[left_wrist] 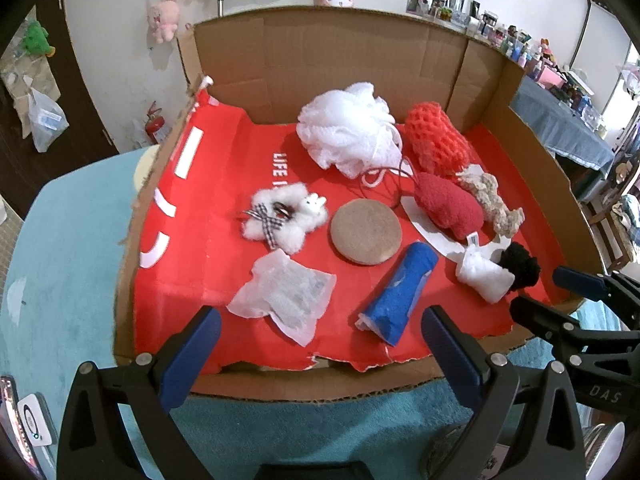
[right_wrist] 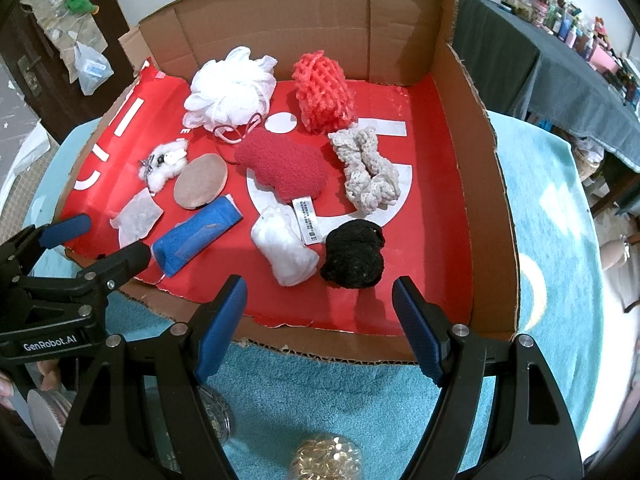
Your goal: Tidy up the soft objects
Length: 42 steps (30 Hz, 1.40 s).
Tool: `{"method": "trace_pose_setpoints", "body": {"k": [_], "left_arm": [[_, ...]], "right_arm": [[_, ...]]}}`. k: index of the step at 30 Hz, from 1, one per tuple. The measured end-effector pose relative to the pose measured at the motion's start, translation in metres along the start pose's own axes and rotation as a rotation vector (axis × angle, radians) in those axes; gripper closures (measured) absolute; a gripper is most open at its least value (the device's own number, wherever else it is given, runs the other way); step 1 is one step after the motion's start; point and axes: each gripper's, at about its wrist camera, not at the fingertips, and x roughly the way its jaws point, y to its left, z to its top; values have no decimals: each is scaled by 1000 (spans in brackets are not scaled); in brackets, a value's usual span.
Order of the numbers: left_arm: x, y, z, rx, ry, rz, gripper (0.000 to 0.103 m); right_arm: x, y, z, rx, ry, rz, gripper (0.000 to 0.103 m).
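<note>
The box (right_wrist: 472, 184) holds every soft item on its red liner. The black puff (right_wrist: 354, 254) lies just ahead of the right gripper (right_wrist: 320, 320), the nearer one, jaws spread and empty. The left gripper (left_wrist: 320, 344), also spread and empty, faces the blue roll (left_wrist: 396, 292), which lies lengthwise toward it.

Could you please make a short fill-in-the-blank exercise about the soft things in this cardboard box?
1. The rolled cloth beside the round tan pad is ____ in colour.
2. The white mesh pouf lies at the back of the box, next to the ____ net sponge.
3. Both the left gripper and the right gripper stand ____, holding nothing.

Missing words: blue; orange-red; open
</note>
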Motion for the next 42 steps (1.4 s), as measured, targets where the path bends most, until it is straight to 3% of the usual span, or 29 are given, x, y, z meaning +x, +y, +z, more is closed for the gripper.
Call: {"method": "trace_pose_setpoints", "body": {"k": [5, 13, 18, 21, 24, 29, 32, 37, 42], "left_arm": [[-28, 11, 3, -43, -75, 31, 1], [-112, 20, -20, -52, -261, 28, 0], [-153, 15, -60, -39, -358, -15, 0], [-167, 12, -86, -39, -384, -47, 0], [-177, 6, -113, -30, -409, -66, 0], [-182, -4, -147, 1, -421, -73, 0], [-177, -8, -170, 7, -408, -96, 0], [-153, -15, -191, 11, -363, -94, 0], [-113, -20, -203, 23, -267, -77, 0]], "right_arm": [[-16, -4, 4, 7, -48, -32, 29], [-87, -6, -7, 19, -192, -62, 29], [-132, 6, -41, -3, -289, -59, 28], [-150, 16, -71, -21, -337, -31, 16], [-164, 34, -106, -70, -387, -48, 15], [-175, 62, -163, -138, -484, -110, 6], [-172, 63, -184, -121, -496, -108, 6], [-151, 53, -210, -69, -455, -100, 6], [-106, 38, -223, -11, -360, -84, 6]]}}
